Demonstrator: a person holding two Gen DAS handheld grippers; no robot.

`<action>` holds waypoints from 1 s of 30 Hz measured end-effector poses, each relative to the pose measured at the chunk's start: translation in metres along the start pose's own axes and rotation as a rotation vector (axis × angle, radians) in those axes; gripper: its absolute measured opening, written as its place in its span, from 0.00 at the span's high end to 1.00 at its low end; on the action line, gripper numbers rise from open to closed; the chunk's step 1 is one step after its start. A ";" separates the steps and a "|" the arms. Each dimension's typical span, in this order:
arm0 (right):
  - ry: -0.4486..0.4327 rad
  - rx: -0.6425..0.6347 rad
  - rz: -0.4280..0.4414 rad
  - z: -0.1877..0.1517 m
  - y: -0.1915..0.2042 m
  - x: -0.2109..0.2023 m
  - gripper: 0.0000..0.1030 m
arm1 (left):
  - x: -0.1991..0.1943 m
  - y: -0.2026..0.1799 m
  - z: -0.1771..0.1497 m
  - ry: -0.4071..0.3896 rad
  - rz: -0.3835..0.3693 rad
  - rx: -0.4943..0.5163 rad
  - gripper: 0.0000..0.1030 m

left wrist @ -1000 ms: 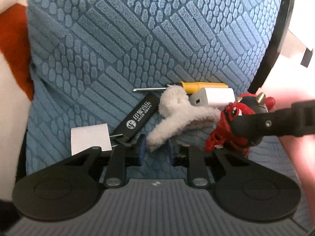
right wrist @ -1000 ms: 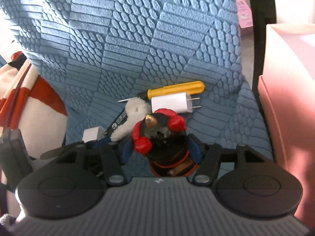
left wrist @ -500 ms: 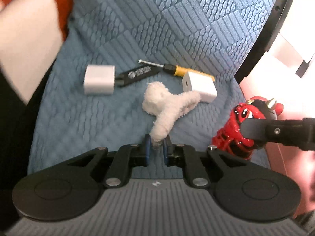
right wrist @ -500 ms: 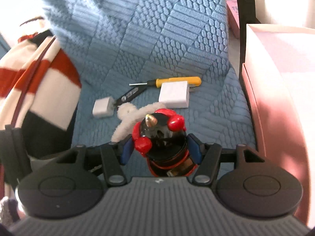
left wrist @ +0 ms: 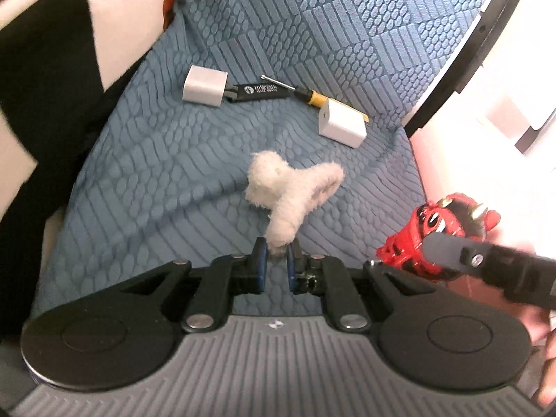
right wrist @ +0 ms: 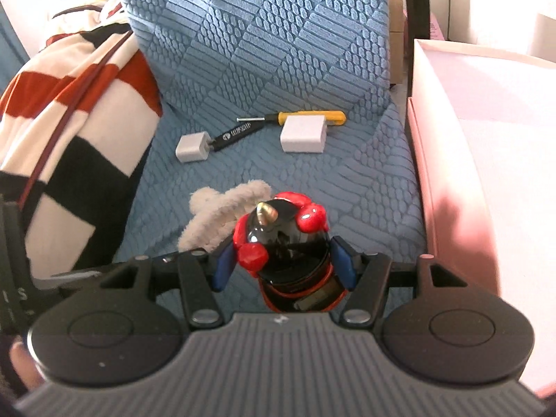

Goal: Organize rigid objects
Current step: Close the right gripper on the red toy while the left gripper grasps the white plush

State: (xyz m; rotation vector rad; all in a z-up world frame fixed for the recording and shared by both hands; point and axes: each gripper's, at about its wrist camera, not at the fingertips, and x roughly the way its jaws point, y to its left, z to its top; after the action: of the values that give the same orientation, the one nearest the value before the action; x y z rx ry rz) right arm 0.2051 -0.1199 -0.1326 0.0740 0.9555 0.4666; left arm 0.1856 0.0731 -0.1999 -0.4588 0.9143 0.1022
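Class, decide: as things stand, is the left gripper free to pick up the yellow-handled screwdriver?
Probably not. The left gripper is shut on the fluffy hair claw, so its jaws are occupied; the yellow-handled screwdriver also lies partly behind the white charger.

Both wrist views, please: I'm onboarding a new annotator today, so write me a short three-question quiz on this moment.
1. True or false: the left gripper is shut on one end of the fluffy hair claw.
2. What does the right gripper hold? A) a white charger, B) the red and black horned figurine, C) the screwdriver.
3. Fill in: the yellow-handled screwdriver lies just behind the larger white charger, while the smaller white charger lies at one end of the ______ stick with white print.

Key: 1 true; 2 B; 3 black.
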 end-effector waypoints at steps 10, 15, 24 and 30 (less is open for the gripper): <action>0.039 -0.024 -0.010 -0.033 0.006 -0.011 0.40 | -0.018 -0.014 -0.025 0.010 -0.001 -0.017 0.87; 0.040 -0.045 -0.036 -0.045 0.006 -0.012 0.40 | -0.007 -0.011 -0.030 0.036 -0.024 -0.024 0.87; 0.039 -0.027 -0.030 -0.056 -0.004 -0.003 0.33 | 0.004 -0.011 -0.026 0.057 -0.031 -0.051 0.63; 0.054 -0.064 -0.024 -0.064 -0.003 0.004 0.27 | 0.018 -0.009 -0.006 0.041 -0.009 0.002 0.40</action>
State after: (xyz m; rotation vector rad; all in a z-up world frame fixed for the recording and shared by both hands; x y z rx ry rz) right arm 0.1565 -0.1297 -0.1737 -0.0080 0.9927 0.4791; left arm 0.1944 0.0604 -0.2142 -0.4649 0.9526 0.0836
